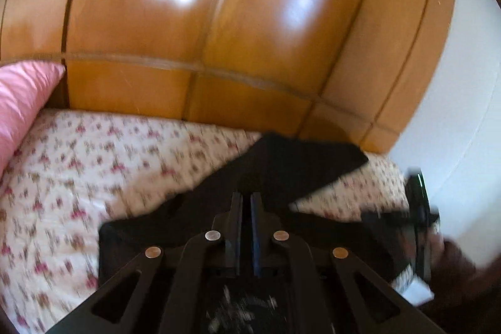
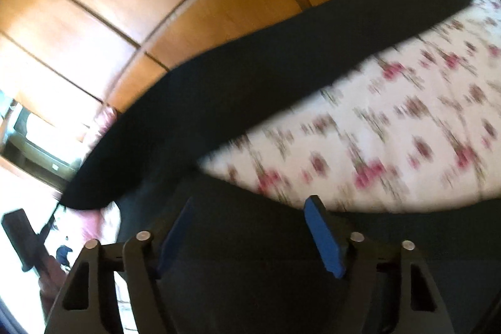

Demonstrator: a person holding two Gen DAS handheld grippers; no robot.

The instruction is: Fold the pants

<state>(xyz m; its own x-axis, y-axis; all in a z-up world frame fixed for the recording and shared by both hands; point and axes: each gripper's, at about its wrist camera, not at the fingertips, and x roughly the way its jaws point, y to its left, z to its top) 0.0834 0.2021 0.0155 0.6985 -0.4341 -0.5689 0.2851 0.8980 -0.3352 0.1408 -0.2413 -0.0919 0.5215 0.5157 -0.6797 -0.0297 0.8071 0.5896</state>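
Black pants (image 1: pixel 281 165) lie on a floral bedsheet (image 1: pixel 94 165). In the left wrist view my left gripper (image 1: pixel 247 199) has its jaws almost together over the black cloth; I cannot tell whether cloth is pinched between them. One leg runs away toward the wooden wall. In the right wrist view my right gripper (image 2: pixel 250 205) is open, its blue pads (image 2: pixel 322 233) wide apart, just above the black pants (image 2: pixel 266 77). A long leg stretches from lower left to upper right across the floral bedsheet (image 2: pixel 407 130). Both views are motion-blurred.
A wooden panelled wall (image 1: pixel 219 21) stands behind the bed. A pink pillow (image 1: pixel 22 102) lies at the left. A white wall (image 1: pixel 463 83) is at the right. The other gripper (image 1: pixel 419 208) shows at the right edge. The other handset (image 2: pixel 22 237) shows at lower left.
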